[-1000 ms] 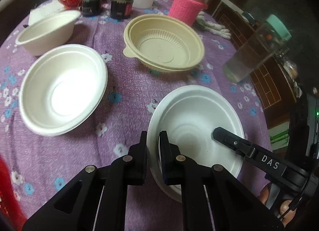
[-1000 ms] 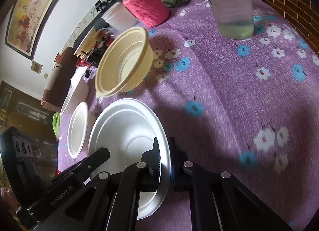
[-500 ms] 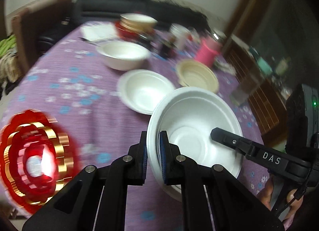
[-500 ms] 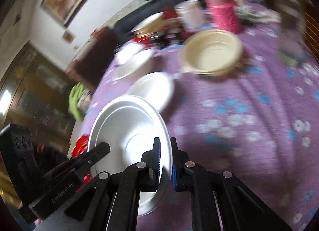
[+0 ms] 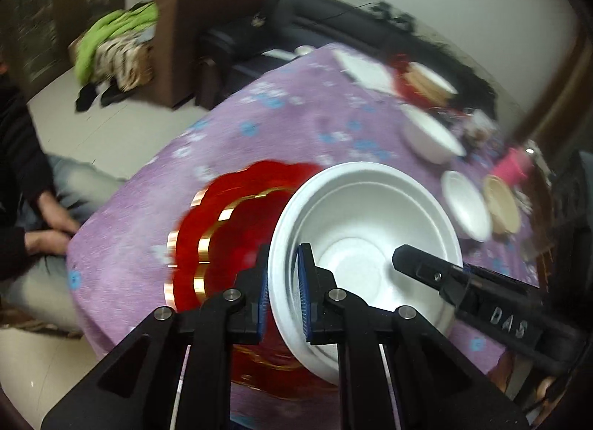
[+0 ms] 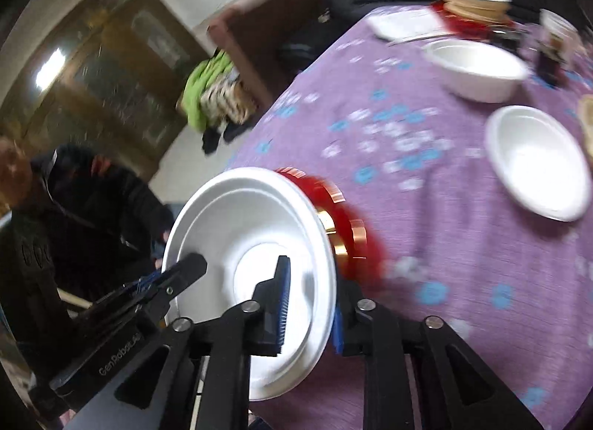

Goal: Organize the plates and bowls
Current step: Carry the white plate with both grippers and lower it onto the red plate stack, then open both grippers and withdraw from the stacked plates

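Left gripper: my left gripper [image 5: 282, 293] pinches the near rim of the white foam bowl [image 5: 365, 244], one blue pad outside the wall and one inside, both pressed on it.
Right gripper: my right gripper [image 6: 309, 304] straddles the opposite rim of the same bowl [image 6: 244, 241]. Its jaws have just been opening with the rim between them; the inner pad stands clear of the wall, and the outer pad is hidden behind the rim, so I read the grip as loosened.
White foam bowl: it sits tilted between my two grippers, above the near part of the table and partly over the red plate.
Red scalloped plate with gold bands: it [image 5: 229, 244] lies on the purple flowered tablecloth [image 5: 296, 122] directly behind and under the bowl. Motion blur smears it, so I cannot tell whether the bowl touches it.
Other bowls: a shallow white bowl [image 6: 537, 159] and a deeper white bowl [image 6: 478, 66] stand well apart farther along the cloth; a beige plastic bowl [image 5: 502, 204] sits just beside the shallow one.
Far end: a blurred stack of dishes [image 6: 474, 3] and a flat white sheet [image 6: 406, 24].
Person: someone in dark sleeves sits by the table edge, a hand [image 5: 55, 215] resting on the lap.
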`<state>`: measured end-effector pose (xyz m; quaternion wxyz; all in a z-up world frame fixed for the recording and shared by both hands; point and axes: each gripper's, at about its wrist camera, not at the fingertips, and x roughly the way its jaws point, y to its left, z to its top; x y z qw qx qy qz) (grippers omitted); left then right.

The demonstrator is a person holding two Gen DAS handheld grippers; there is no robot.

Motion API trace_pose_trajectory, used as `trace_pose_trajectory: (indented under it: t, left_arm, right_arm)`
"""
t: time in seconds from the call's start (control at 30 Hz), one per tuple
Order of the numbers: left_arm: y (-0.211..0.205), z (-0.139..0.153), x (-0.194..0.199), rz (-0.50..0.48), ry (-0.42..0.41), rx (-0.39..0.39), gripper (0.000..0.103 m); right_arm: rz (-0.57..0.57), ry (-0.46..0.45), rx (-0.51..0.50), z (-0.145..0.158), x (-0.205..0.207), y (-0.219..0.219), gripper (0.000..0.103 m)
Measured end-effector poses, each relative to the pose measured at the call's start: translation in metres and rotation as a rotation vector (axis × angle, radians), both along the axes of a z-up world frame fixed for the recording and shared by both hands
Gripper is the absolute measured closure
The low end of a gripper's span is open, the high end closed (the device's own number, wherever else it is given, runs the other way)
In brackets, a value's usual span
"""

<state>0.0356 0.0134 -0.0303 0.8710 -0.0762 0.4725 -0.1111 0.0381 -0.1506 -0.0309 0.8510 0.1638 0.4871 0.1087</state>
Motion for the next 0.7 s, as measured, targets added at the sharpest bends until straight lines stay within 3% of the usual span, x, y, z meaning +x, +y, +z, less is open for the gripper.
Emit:
trace_pose_trajectory:
  t: [0.17, 0.47, 0.6, 0.7]
  left_arm:
    - [0.017, -0.018, 0.009, 0.032, 0.032, 0.008, 0.09]
    - [0.023, -0.021, 0.01, 0.074, -0.012, 0.125, 0.09]
    - [0.031, -0.004, 0.002, 0.121, -0.083, 0.141, 0.089]
    - [0.022, 0.012, -0.008, 0.107, -0.147, 0.139, 0.087]
  right_arm:
    - [0.038, 0.017, -0.107, -0.022, 0.011, 0.04, 0.077]
    - [0.047, -0.041, -0.22, -0.026, 0.005, 0.043, 0.058]
    - [0.008, -0.155, -0.204, -0.005, -0.016, 0.02, 0.056]
    - [-0.054, -0.309, -0.202, 0.018, -0.042, -0.006, 0.034]
